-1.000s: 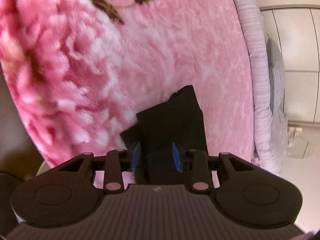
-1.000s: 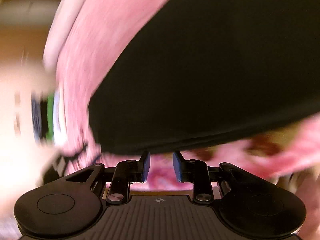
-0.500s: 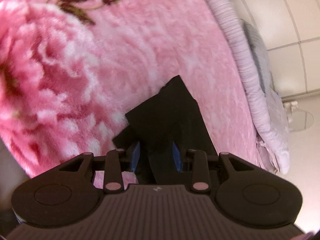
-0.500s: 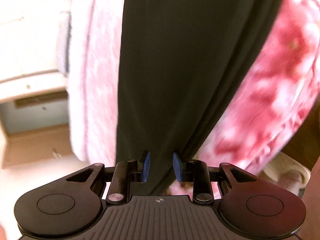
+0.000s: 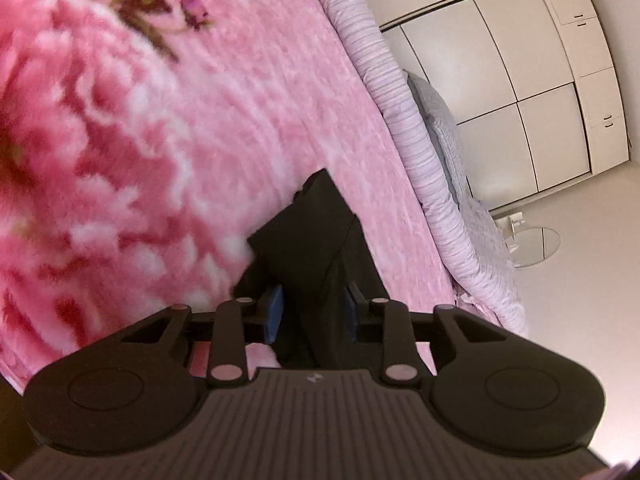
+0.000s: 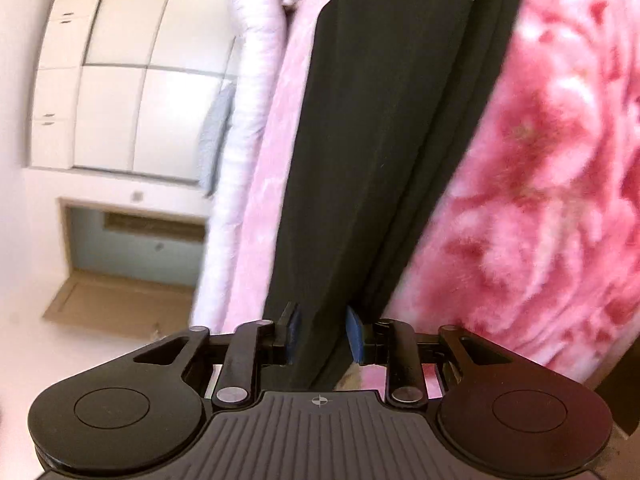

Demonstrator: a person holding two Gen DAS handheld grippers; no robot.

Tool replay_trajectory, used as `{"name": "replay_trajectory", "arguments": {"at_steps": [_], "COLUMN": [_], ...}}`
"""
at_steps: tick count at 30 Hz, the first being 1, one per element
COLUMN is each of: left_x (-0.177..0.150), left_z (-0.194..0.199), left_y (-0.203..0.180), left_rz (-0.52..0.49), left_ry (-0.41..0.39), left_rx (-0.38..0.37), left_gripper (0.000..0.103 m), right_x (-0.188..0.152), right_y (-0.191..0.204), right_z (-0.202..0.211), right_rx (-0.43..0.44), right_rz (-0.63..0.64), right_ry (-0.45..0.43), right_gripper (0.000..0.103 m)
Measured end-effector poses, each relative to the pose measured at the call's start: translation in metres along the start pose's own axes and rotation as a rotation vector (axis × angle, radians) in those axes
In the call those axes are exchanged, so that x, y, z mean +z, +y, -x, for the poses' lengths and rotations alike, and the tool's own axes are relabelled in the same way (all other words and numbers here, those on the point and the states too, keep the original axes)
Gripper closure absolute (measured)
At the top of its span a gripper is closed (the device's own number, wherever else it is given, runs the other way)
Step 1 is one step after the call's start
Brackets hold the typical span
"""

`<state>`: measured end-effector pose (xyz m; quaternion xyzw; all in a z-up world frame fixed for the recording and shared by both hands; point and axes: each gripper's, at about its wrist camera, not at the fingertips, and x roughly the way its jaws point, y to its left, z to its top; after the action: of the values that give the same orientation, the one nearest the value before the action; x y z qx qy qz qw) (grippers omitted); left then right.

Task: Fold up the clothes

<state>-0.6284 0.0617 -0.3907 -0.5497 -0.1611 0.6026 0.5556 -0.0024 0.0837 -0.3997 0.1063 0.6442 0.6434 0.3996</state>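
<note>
- My left tool (image 5: 310, 312) had just been closing on the black garment (image 5: 316, 240); my right tool (image 6: 322, 334) gripped its long band.
- Folding looked partly done on the bed (image 5: 200, 140); I judged more folds remained.

Left wrist view: from just behind the left gripper (image 5: 310, 312), close above the pink floral blanket (image 5: 132, 152), facing along it toward the white wardrobe (image 5: 500, 80). Right wrist view: from behind the right gripper (image 6: 322, 334), equally close. Shared: blanket, black garment (image 6: 384, 128), wardrobe, pale ruffled bed edge (image 5: 400, 112)
</note>
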Motion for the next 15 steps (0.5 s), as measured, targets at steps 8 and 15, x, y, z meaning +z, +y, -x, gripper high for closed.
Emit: {"name": "replay_trajectory", "arguments": {"at_steps": [8,15], "left_x": [-0.007,-0.023], "left_z": [0.019,0.016], "left_y": [-0.021,0.002], "left_rz": [-0.15,-0.227], "left_ry": [-0.062,-0.044], "left_rx": [-0.104,-0.007], "left_gripper": [0.098,0.098], "right_x": [-0.002,-0.023], "right_y": [0.064,0.034], "right_z": [-0.003,-0.009], "right_rx": [0.009,-0.102], "right_rz": [0.288,0.278], "right_ry": [-0.061,-0.03], "right_gripper": [0.097,0.1]}}
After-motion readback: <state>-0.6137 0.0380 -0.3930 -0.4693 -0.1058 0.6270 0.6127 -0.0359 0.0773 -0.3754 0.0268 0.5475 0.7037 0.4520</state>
